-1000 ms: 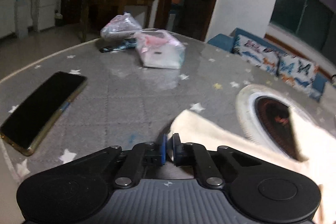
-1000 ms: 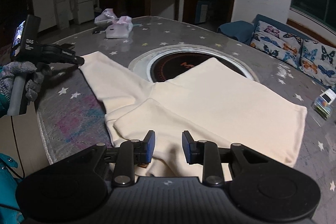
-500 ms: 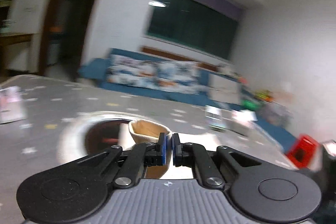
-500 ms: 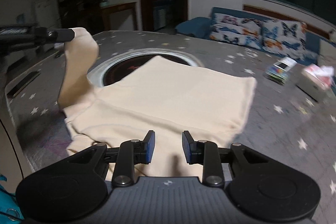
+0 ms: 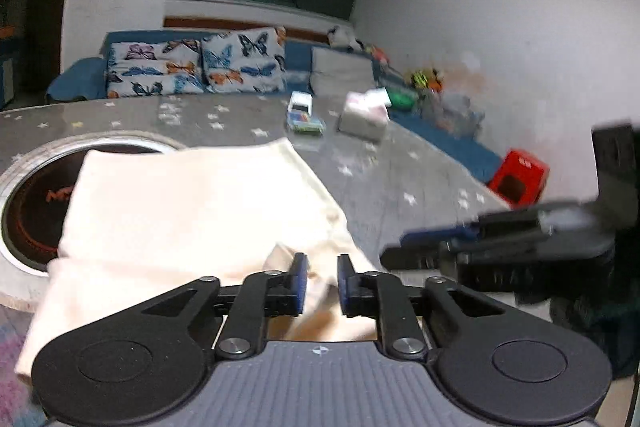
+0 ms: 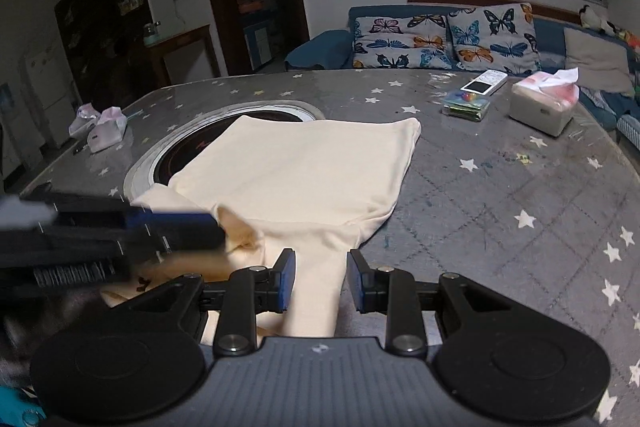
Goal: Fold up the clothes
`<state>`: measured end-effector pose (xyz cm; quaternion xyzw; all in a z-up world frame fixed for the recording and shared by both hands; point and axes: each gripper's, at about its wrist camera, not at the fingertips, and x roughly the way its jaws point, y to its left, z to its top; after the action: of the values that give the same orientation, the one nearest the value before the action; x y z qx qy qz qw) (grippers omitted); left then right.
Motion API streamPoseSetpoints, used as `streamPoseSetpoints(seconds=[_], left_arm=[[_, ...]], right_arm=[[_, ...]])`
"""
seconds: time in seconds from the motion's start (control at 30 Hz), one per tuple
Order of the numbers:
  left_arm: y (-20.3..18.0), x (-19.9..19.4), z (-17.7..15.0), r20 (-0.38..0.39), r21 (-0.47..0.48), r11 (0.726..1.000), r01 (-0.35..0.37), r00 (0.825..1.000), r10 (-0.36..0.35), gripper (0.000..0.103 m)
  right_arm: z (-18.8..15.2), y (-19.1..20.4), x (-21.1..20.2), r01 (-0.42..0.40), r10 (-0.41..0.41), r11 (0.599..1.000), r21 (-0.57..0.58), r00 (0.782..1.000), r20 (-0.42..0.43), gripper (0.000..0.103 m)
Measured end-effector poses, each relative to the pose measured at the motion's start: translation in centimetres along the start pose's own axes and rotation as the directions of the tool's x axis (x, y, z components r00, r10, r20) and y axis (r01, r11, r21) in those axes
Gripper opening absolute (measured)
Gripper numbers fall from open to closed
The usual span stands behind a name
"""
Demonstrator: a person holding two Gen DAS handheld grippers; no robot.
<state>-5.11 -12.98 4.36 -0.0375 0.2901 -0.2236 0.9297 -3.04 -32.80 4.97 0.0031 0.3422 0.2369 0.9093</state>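
A cream garment [image 6: 304, 163] lies flat on the grey star-patterned table [image 6: 500, 195], partly over a round hob. Its sleeve is folded across the near end. My left gripper [image 5: 322, 267] hovers low over that folded sleeve [image 5: 304, 259]; its jaws are opening and the sleeve's end lies loose at the fingertips, not pinched. In the right wrist view the left gripper [image 6: 216, 227] reaches in from the left. My right gripper [image 6: 321, 263] stands open just above the near hem, with cloth below the gap. The left wrist view shows the right gripper [image 5: 392, 251] at the right.
A round inset hob [image 6: 172, 151] lies under the garment's far left. A tissue box [image 6: 544, 107], a small card box [image 6: 466, 103] and a white handset [image 6: 484, 83] sit at the far right. Plastic bags [image 6: 100, 127] lie far left. A sofa [image 6: 440, 35] stands behind.
My left gripper carried the sleeve from the table's left side across the garment to beside the right gripper, and its jaws have parted. The right gripper swung rightward, still open.
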Motion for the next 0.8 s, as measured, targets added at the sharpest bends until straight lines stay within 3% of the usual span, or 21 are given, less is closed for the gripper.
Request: streamPoseSetpoints(seconds=[0.13,0.37,0.6,0.63,0.7,0.8], left_arm=[[1.2,-1.3,-0.5,0.008,0.012,0.999,-0.033,0.999,0.033,0.044],[5.5,-3.9,-0.6,0.015,-0.019,0.988,-0.154,0.988,0.155,0.048],[8.5,-5.1,-1.4,0.002,-0.04,0.969,-0.245,0.97,0.245,0.051],[8.8,-5.2,-1.5,0.0,-0.042,0.966,-0.253,0.967,0.254,0.052],[9.3,-5.6,-1.7,-0.003,-0.046,0.962,-0.27,0.963,0.27,0.054],[9.6,-5.8,-1.7,0.004,-0.039,0.96,-0.278,0.96,0.279,0.054]], right_arm=[[0.3,0.7,0.8,-0.035,0.035,0.999,-0.006,0.999,-0.01,0.028],[0.8,2.5,2.9,-0.091,0.091,0.996,-0.017,0.995,-0.034,0.028],[0.4,2.6,5.4,-0.094,0.094,0.996,0.007,0.992,-0.086,0.027],[0.3,2.7,5.6,-0.095,0.096,0.995,0.006,0.991,-0.091,0.026],[0.3,3.1,5.6,-0.099,0.097,0.995,-0.011,0.991,-0.096,0.008],[1.2,3.9,4.6,-0.07,0.067,0.996,-0.055,0.996,-0.055,0.006]])
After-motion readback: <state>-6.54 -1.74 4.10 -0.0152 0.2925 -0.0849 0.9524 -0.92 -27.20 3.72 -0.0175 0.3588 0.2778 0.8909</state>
